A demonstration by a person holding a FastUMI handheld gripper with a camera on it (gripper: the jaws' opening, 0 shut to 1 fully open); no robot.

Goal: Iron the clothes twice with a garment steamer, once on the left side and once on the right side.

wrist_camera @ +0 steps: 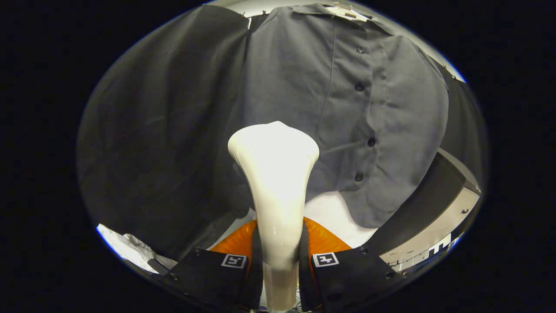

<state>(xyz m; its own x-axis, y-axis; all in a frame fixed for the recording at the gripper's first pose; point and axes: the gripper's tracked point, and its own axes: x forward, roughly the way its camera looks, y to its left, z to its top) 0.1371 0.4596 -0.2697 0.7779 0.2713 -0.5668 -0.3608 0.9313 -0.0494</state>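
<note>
So the gripper (280,261) has both fingers clamped on the neck of the white garment steamer (274,182), one on each side, and the steamer's long axis runs straight ahead out from between them with the flared head at the far end. The grey button-up shirt (347,113) hangs beyond it, collar up top and the button placket running down its front.

The bit that matters – the head isn't lined up with the placket. It sits off to one side of the buttons, in front of the panel next to the dark booth cloth (160,130), and low on the shirt, nearer the hem than the collar. Can't really tell if the head is touching the fabric or just near it.

My guess is a pass up or down that panel comes first, then the whole thing has to shift across the buttons to reach the other panel – keeping the head facing flat into the cloth would be the fiddly part
</note>
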